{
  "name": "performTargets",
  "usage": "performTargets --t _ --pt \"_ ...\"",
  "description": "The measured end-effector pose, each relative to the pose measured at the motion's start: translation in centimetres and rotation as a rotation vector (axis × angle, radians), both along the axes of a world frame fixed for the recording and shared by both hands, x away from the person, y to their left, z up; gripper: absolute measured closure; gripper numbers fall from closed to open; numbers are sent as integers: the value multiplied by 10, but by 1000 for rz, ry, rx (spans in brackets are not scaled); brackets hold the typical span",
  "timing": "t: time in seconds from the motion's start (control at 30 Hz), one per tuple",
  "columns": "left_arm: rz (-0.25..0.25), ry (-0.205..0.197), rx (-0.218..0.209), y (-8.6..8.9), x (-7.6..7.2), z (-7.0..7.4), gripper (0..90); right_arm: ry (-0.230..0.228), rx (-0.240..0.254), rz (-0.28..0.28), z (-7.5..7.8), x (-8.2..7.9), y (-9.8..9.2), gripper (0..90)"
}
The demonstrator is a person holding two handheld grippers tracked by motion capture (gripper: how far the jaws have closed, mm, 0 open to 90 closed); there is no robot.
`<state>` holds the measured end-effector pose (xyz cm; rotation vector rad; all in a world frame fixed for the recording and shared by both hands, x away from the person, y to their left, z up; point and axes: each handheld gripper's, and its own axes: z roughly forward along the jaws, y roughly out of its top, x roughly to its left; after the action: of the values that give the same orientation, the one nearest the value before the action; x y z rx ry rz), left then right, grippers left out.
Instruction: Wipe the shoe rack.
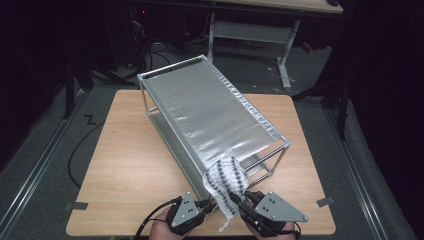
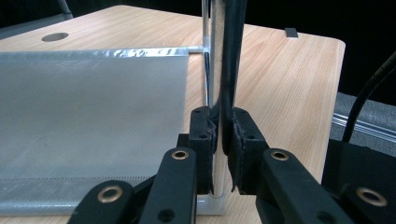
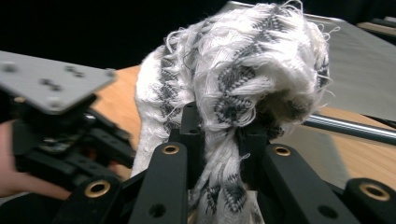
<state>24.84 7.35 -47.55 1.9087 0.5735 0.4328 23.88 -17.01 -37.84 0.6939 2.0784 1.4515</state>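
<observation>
Dark room w/ grey floor around; light wooden bench [image 1: 125, 165] carried a two-tier silver metal rack w/ mesh shelves [image 1: 200, 105], set diagonally. Left gripper [image 1: 204, 206] sat at rack's near corner, jaws clamped narrow on the upright chrome corner post [image 2: 215, 70], pads pressing it from both sides just above the bench. Right gripper [image 1: 239, 201] was just beside it, jaws closed on a bunched white knitted cloth w/ grey zigzag pattern [image 3: 243, 65]. Cloth [image 1: 226, 182] was draped over top shelf's near corner edge, rest hanging down betw. the two grippers toward bench front. Both hands at bench's near edge.
</observation>
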Motion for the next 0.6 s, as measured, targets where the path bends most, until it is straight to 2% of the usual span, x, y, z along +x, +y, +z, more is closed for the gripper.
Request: performTargets --t 0.23,0.5,0.6 --pt "7 4 2 4 -1 0 809 14 23 -121 -1 23 -33 774" --pt "21 3 7 12 -5 1 809 36 71 -291 -2 58 -83 775" --pt "27 3 6 14 -6 1 809 40 84 -319 -2 65 -93 775"
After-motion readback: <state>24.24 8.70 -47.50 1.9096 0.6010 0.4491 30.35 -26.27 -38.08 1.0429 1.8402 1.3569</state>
